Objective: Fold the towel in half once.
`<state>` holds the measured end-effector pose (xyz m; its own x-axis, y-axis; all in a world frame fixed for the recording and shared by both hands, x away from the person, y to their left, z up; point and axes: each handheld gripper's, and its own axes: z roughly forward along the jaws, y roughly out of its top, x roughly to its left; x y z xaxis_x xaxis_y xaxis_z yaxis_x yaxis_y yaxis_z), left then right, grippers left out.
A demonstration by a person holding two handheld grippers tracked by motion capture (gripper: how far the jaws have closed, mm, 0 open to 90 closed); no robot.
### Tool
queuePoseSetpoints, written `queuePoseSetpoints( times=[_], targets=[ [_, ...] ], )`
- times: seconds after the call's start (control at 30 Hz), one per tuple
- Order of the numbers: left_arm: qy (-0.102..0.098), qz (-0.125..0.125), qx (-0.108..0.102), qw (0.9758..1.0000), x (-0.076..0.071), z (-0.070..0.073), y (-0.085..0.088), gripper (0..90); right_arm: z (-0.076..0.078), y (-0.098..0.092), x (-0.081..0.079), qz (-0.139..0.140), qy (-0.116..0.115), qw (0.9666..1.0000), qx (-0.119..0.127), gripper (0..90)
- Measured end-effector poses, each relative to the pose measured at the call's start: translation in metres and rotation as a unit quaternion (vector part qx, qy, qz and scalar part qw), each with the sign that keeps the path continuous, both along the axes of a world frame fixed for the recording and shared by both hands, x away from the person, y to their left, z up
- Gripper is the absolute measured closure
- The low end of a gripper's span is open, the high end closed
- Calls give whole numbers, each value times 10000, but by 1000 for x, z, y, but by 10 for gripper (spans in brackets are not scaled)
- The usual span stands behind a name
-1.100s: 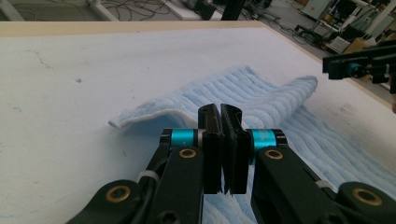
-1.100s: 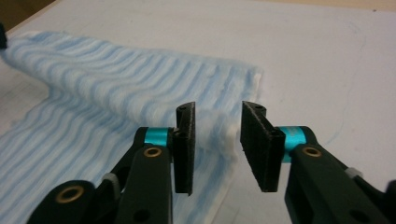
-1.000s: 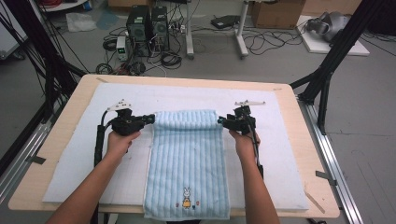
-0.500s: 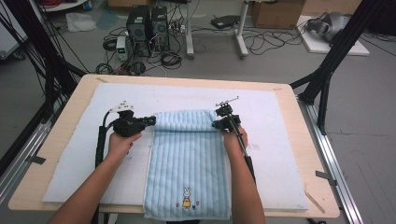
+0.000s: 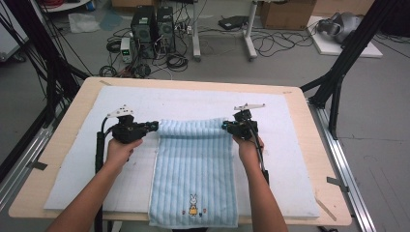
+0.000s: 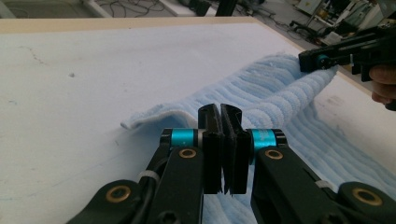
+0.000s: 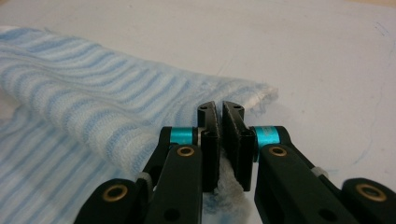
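Observation:
A light blue striped towel (image 5: 193, 164) with a small rabbit embroidered near its front edge lies lengthwise on the white mat (image 5: 72, 164). Its far edge is raised into a soft roll. My left gripper (image 5: 155, 125) is shut on the towel's far left edge, with the jaws (image 6: 220, 109) pressed together and the towel (image 6: 280, 88) bunched behind them. My right gripper (image 5: 225, 126) is shut on the far right corner. In the right gripper view, fabric (image 7: 93, 93) is pinched between the jaws of that gripper (image 7: 219, 106). The right gripper (image 6: 308, 59) also shows far off in the left gripper view.
The mat covers a wooden table (image 5: 63, 135). Black frame legs (image 5: 338, 77) stand at both sides of the table. Computers (image 5: 154, 29) and cables sit on the floor beyond the far edge. The towel's front edge hangs at the table's near edge.
My right gripper moved in to the towel's far right corner and shut on it. The left gripper stayed in place on the left edge.

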<state>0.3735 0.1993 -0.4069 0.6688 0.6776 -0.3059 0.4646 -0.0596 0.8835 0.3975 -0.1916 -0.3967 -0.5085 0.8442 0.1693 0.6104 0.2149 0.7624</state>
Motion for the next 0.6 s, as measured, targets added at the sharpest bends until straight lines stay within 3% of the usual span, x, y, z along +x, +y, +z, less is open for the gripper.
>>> queuePoseSetpoints(
  times=[0.17,0.23,0.43,0.6],
  targets=[
    [-17,-117,-17,9999,-16,-4,1,870,-2,-9,-25,33,-110,9989,449,852],
    [-5,-177,-8,9998,-23,-8,1,870,-3,-9,-36,53,-167,9986,493,853],
    [-8,-356,70,9993,-44,-18,2,870,-9,-11,-63,160,-289,9986,404,850],
    [126,-514,164,9985,-58,-28,1,869,-20,-12,-83,206,-284,9987,366,848]
  ],
)
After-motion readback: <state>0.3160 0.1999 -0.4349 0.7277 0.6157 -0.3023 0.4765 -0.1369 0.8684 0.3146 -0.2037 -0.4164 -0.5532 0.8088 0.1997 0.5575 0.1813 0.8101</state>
